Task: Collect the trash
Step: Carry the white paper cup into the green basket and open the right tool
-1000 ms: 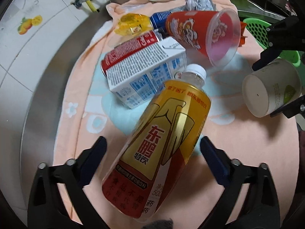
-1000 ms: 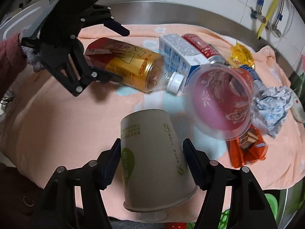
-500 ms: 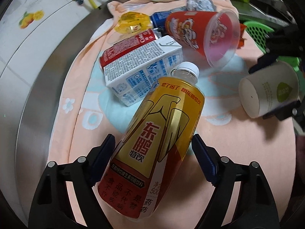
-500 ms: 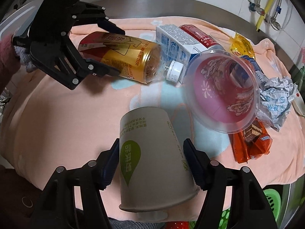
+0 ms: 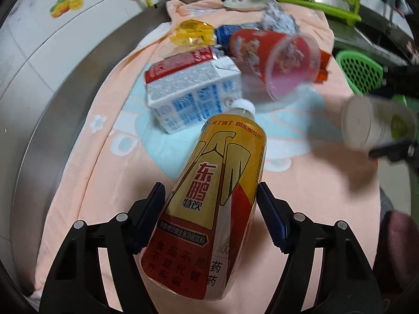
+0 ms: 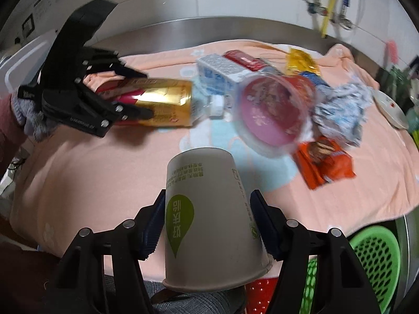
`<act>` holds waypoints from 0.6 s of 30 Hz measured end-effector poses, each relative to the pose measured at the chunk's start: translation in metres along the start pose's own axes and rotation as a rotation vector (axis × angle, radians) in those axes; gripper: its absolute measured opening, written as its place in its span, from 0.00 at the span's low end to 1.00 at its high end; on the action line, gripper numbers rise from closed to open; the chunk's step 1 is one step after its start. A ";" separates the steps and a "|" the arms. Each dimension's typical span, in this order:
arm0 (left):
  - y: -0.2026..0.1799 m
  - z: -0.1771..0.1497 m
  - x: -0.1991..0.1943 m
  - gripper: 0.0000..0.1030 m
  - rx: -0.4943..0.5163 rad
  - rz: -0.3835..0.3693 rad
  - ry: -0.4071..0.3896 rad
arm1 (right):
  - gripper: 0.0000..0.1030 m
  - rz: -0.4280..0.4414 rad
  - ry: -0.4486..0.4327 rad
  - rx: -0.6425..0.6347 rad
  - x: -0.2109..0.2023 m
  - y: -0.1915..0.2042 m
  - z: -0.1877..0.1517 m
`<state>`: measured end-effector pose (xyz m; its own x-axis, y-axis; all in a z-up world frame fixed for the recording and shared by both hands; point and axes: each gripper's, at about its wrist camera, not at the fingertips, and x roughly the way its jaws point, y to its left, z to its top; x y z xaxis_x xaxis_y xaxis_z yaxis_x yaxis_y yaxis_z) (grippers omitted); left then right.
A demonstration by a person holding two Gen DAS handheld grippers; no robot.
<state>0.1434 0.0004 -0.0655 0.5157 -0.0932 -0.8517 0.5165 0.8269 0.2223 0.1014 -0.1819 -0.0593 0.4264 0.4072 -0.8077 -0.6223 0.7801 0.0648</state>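
Both hand-held grippers clamped: left hand-held gripper on bottle, right hand-held gripper on cup.

Dim indoor light, motion blur, fisheye warping

one bottle, two cups, one carton

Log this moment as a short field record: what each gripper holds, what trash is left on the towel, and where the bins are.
left gripper: jaws closed on the yellow drink bottle, cap pointing away
right gripper: jaws closed on the paper cup, base pointing away
surface: peach towel
trash on towel: milk carton, red can, red plastic cup, yellow wrapper, orange wrapper, crumpled foil
bins: green basket at the towel's near right edge
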 end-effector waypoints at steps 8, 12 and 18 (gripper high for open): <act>0.001 0.007 0.005 0.69 0.004 -0.006 0.037 | 0.59 -0.100 -0.056 0.182 -0.035 -0.052 -0.030; -0.003 0.009 0.010 0.70 0.021 0.003 0.044 | 0.59 -0.193 -0.057 0.324 -0.050 -0.095 -0.060; -0.011 0.011 0.009 0.67 0.016 0.028 0.026 | 0.59 -0.311 0.030 0.544 -0.045 -0.165 -0.114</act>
<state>0.1498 -0.0151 -0.0706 0.5124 -0.0551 -0.8570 0.5127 0.8202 0.2538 0.1102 -0.3832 -0.1006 0.5099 0.1150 -0.8525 -0.0451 0.9932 0.1070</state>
